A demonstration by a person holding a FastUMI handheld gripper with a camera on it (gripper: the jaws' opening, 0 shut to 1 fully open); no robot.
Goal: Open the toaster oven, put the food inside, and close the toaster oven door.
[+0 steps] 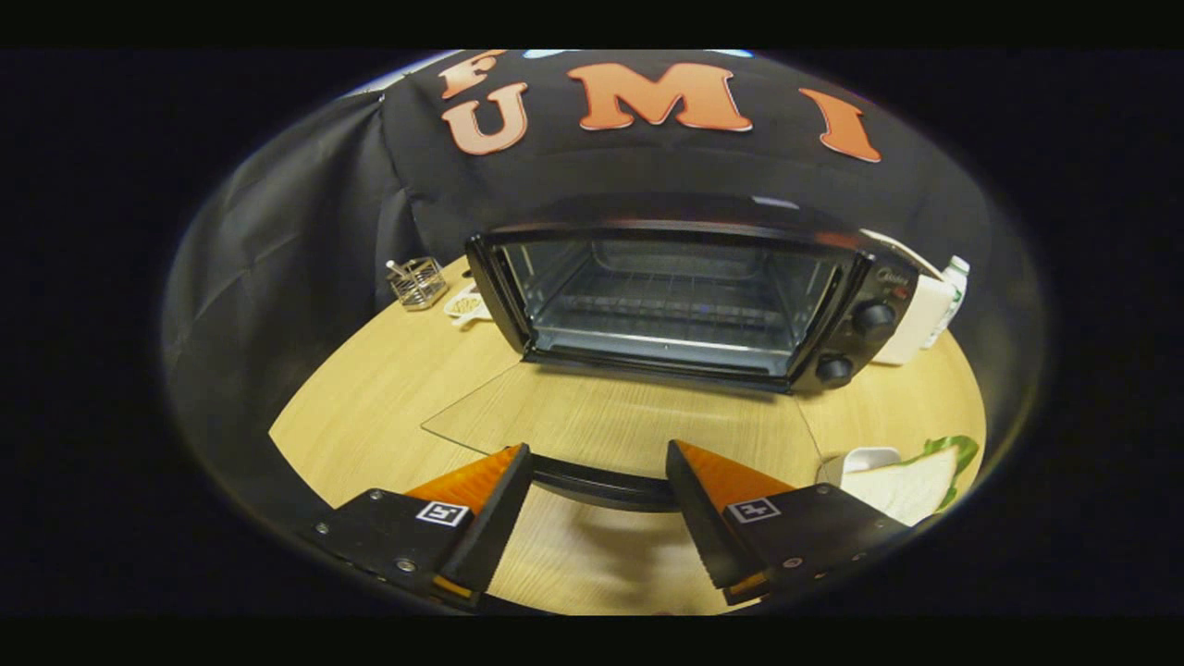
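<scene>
toaster oven (689,301): black, sits at the back of the surface against the cloth wall; cavity open, wire rack visible inside, two round knobs (872,319) stacked on its right panel.
oven door (610,421): glass, swung all the way down, lying flat out in front of the toaster oven just over the surface; wood grain shows through it.
door handle (606,481): dark curved bar on the door's front edge, farthest from the toaster oven, lying across the gap between the gripper fingers.
gripper (599,455): fingers spread wide, pinching nothing; tips sit at the handle, one on each side of its middle; contact with the bar can't be judged.
food (902,486): slice of white bread with green leaf under it, front-right of the toaster oven, past the door's right corner, next to a small white dish (865,461).
surface (370,416): round light-wood top, bare left of the door and in front of the handle.
wire basket (418,282): left of the toaster oven, near the back edge; a white item with a pattern just beside it.
white box (911,324): right of the toaster oven, touching or nearly so; bottle (953,287) behind it.
room: dark cloth wall close behind the toaster oven, wrapping round the left side.
open room: widest to the left of the door; right side tighter with the food near the rim.
</scene>
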